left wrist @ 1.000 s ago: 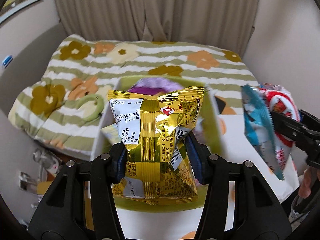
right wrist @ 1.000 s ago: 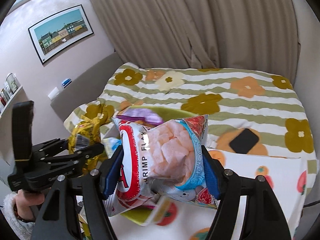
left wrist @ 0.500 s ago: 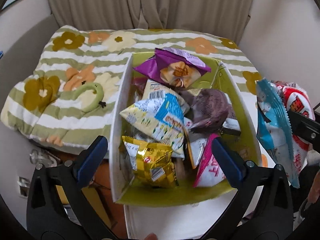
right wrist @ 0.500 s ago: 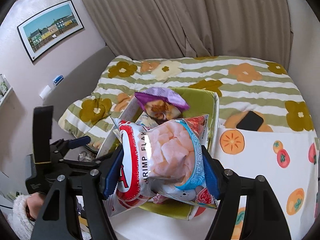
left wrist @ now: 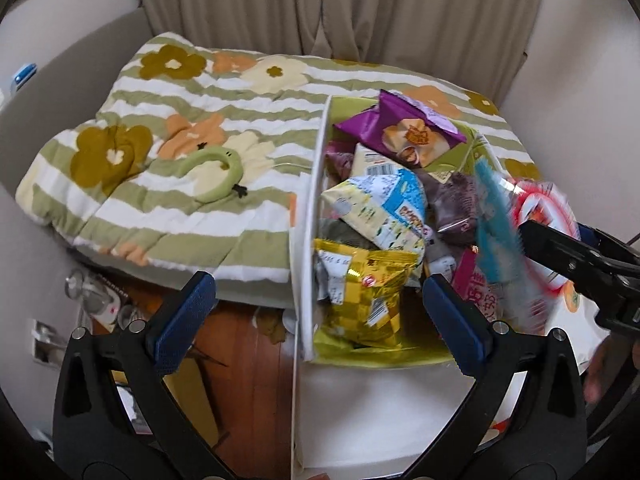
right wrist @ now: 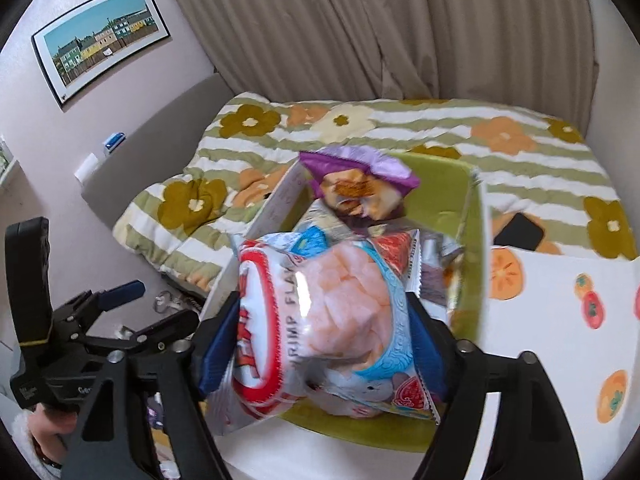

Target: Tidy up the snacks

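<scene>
Right wrist view: shrimp flakes bag [right wrist: 324,320] clamped between the pads of the right hand-held gripper [right wrist: 320,344], held above the near end of the green bin [right wrist: 472,248]. Left hand-held gripper [left wrist: 316,316] spread wide, holding nothing. Gold snack bag [left wrist: 364,300] lies in the bin's near end; purple packet [left wrist: 404,130] on the pile at 12 o'clock. Bin sits on a white surface [left wrist: 380,416], floral quilt [left wrist: 180,140] at 10 o'clock.
</scene>
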`<state>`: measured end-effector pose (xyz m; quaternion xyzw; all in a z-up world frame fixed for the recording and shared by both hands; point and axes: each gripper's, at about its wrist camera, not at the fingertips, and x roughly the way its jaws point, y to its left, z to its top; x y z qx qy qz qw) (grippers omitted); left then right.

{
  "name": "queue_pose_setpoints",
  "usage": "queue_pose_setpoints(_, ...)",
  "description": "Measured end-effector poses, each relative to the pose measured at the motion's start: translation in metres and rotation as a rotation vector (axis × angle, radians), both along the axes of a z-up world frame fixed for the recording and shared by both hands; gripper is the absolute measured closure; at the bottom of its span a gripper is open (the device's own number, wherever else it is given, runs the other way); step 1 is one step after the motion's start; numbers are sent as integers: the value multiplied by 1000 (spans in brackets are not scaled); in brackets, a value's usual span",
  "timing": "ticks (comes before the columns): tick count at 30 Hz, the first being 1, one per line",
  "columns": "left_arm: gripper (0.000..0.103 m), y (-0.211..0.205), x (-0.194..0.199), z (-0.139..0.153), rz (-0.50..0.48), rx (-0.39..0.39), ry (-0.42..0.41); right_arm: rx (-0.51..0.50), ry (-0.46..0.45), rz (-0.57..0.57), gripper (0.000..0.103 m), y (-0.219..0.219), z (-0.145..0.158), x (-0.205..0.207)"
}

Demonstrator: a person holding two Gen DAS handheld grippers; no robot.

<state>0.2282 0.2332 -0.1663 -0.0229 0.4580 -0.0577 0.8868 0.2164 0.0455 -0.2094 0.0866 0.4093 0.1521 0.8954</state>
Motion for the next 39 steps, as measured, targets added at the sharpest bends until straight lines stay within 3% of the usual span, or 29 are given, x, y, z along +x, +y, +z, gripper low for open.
queue_pose_setpoints(1, 0, 2, -2, 0, 5, 4, 1, 0, -11, -10, 3, 1, 0, -2)
queue_pose_setpoints(2, 0, 4, -4, -1, 8, 8, 2, -2, -32, -23, 1, 0, 0, -6)
queue_pose_setpoints(5, 0, 6, -10, -3, 24, 20, 2, -21, -58, -30, 1, -2, -1, -17)
queue_pose_setpoints(10, 0, 4, -16, -2, 28, 19, 3, -36, -28, -42, 1, -7, -9, -23)
queue_pose_setpoints(17, 0, -20, -30, 17, 6, 43, -42, -45, -72, -62, 1, -24, 7, -43)
queue_pose_setpoints(24, 0, -70, -74, 71, -56, 64, -181, -70, -187, -143, 1, -74, 54, -94)
queue_pose_setpoints(31, 0, -126, -149, 129, -69, 41, -347, -154, -309, -270, 1, -130, 110, -175)
queue_pose_setpoints(39, 0, -156, -212, 147, -46, 24, -425, -220, -328, -324, 1, -161, 113, -237)
